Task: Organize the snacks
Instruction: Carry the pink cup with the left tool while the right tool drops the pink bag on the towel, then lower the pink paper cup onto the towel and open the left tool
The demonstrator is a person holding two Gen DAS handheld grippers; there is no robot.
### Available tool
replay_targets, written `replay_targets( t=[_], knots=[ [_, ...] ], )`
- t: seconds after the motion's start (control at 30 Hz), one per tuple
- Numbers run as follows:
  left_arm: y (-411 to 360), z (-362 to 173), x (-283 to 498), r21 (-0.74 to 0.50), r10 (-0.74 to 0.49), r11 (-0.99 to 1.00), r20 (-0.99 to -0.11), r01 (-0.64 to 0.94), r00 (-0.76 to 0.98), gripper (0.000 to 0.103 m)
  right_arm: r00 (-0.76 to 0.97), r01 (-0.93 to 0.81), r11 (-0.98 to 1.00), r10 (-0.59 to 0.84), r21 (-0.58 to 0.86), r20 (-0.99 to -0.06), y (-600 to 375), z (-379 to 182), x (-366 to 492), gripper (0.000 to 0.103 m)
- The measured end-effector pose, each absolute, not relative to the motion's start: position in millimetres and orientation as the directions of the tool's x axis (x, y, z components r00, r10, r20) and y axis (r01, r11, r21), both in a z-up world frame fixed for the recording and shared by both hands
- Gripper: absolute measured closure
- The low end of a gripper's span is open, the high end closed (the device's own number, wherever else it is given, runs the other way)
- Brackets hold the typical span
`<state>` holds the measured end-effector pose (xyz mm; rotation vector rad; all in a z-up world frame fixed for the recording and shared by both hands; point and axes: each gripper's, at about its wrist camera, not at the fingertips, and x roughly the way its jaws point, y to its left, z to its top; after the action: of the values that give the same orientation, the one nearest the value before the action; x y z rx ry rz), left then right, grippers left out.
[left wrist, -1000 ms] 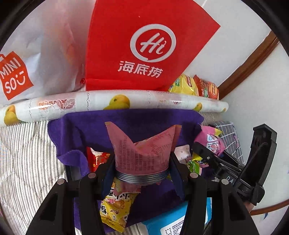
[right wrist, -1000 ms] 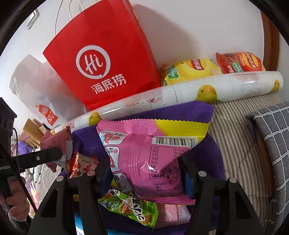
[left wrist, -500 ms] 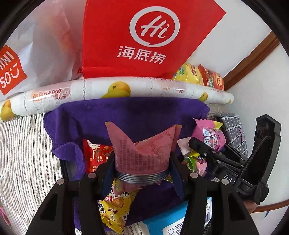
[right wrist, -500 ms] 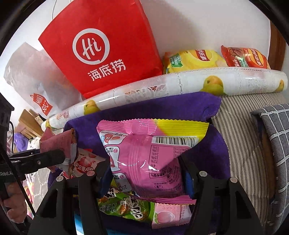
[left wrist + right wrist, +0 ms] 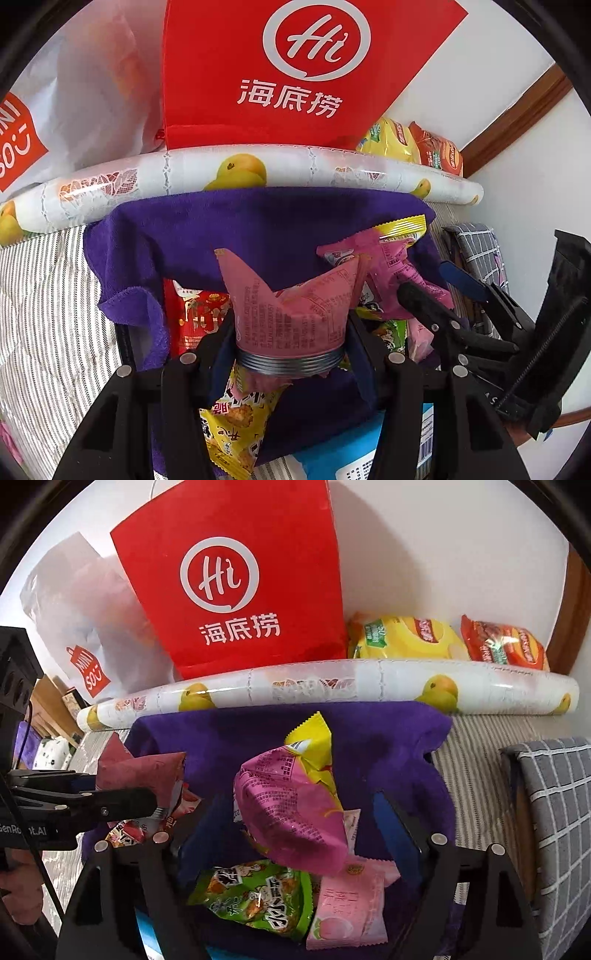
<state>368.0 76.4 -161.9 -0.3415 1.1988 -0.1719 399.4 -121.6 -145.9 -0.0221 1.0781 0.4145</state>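
- Left wrist view: the left gripper [image 5: 291,332] is clenched on a dusty-pink packet [image 5: 291,310], which stands upright with its long axis pointing away from the camera over the purple cloth [image 5: 258,229]. This packet is not yet placed. Red [image 5: 192,314] and yellow [image 5: 232,432] snacks lie loose beneath.
- Right wrist view: the right gripper [image 5: 284,812] is opening, its pads clear of the pink-and-yellow bag [image 5: 295,805]. The bag tips between the jaws, yellow end up and away, onto the green [image 5: 255,901] and peach [image 5: 351,908] packets. Sorting looks roughly midway.
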Motion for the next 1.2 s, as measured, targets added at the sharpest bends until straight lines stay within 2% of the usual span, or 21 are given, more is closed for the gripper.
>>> replay_targets(
  t=[0.33, 0.87, 1.1, 1.2],
  knots=[
    [65.7, -171.5, 372.5, -0.348, -0.323, 0.937, -0.889, -0.02, 0.324, 0.049, 0.499, -0.251, 0.937, 0.339, 0.242, -0.797, -146.6, -113.7, 379.3, 0.021],
    [67.5, -174.8, 374.0, -0.32, -0.295, 0.947, -0.906, -0.036, 0.303, 0.047, 0.51, -0.23, 0.953, 0.29, 0.197, -0.81, -150.1, -112.1, 336.5, 0.021],
    [64.6, -174.7, 373.3, -0.342, -0.319, 0.939, -0.902, -0.033, 0.29, 0.041, 0.504, -0.228, 0.953, 0.289, 0.198, -0.814, -148.1, -113.3, 328.2, 0.021],
    [63.9, -171.2, 372.2, -0.367, -0.343, 0.93, -0.893, -0.031, 0.293, 0.033, 0.501, -0.226, 0.954, 0.288, 0.198, -0.816, -148.7, -113.3, 326.3, 0.021]
  ],
)
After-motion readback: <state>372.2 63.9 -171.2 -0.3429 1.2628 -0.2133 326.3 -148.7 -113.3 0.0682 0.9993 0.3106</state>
